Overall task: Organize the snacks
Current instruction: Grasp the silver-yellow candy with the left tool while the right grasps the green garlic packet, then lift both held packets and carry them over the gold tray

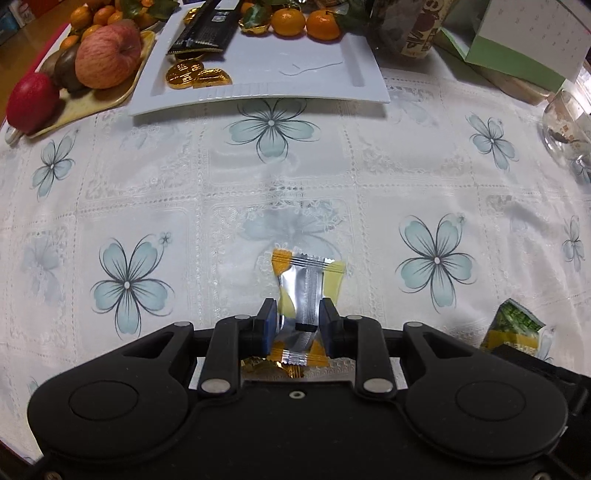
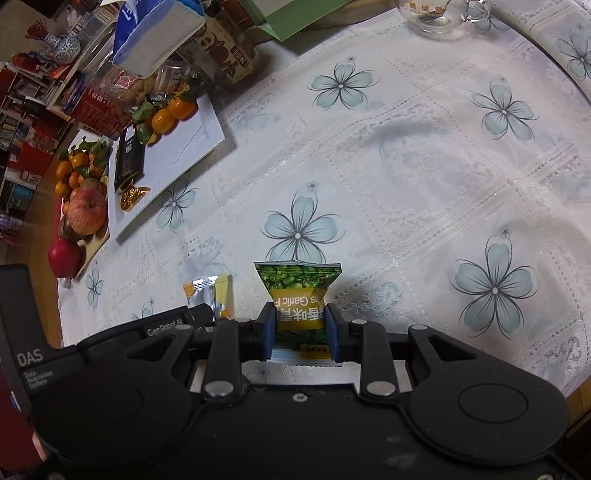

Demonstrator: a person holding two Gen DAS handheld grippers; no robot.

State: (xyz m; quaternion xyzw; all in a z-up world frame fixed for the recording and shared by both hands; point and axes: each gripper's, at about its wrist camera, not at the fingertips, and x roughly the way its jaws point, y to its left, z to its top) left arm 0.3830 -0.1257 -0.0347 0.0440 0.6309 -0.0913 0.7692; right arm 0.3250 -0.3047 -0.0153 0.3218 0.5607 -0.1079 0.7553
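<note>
Left wrist view: silver-and-yellow candy packet (image 1: 308,295) sits clamped across its middle in the left hand-held gripper (image 1: 298,319), jaws closed on the foil, the near crimped end tucked back between the fingers. The packet looks very light, thin and crinkly; foil is likely slippery, so a hold over the filled centre, as here, seems safer than on the flat sealed ends. Contents may crush under hard pressure.

Right wrist view: green pea snack packet (image 2: 300,295) is clamped in the right hand-held gripper (image 2: 300,330), jaws pressing the yellow label band. Puffy, soft-walled, light; judged to deform rather than slip.

Both packets are held low over the flowered tabletop (image 1: 332,166), near side; whether they touch it I cannot tell. Far left lies the white tray (image 1: 314,85) with gold chocolate coins (image 1: 184,74), a black packet (image 1: 207,26) and mandarins (image 1: 288,20). Left of it, a fruit plate with an apple (image 1: 107,57).
</note>
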